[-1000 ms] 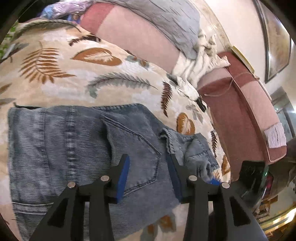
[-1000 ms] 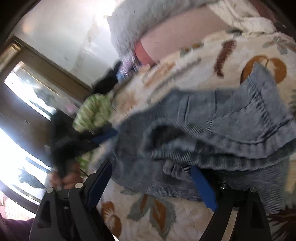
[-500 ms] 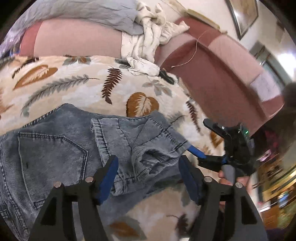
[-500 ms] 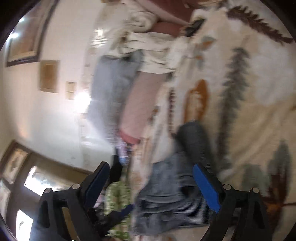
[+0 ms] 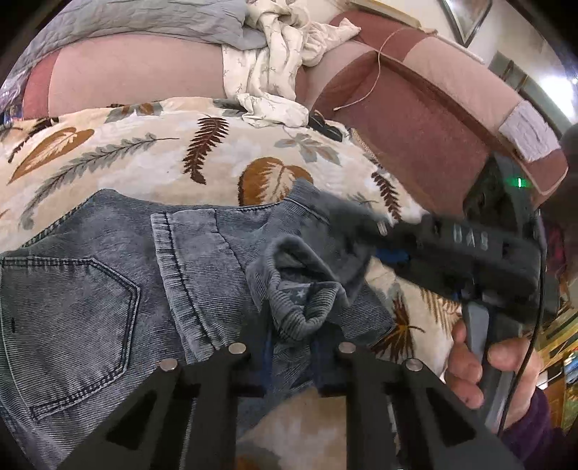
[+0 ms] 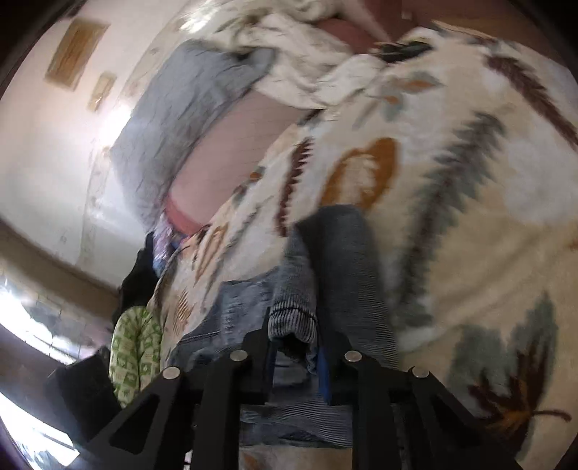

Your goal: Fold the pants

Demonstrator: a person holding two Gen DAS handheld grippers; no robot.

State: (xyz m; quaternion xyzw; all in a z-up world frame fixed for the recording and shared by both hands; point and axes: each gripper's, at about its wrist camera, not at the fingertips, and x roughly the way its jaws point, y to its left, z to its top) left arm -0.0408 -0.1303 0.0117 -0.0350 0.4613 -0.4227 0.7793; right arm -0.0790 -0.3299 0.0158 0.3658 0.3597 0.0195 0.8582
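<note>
A home living room: a pink sofa (image 5: 415, 119) under a leaf-print throw (image 5: 144, 159), framed pictures (image 6: 76, 52) on the wall.

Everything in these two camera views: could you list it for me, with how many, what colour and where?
jeans: one, faded blue, spread on the blanket
blanket: one, cream with leaf print, under the jeans
sofa: one, pink and maroon, behind the blanket
grey cloth: one, on the sofa back
white cloth: one, crumpled, on the sofa
green patterned cloth: one, at the blanket's far edge
left claw: black, closing on bunched denim
right claw: black, closing on a denim fold
hand: one, gripping the right claw's handle
</note>
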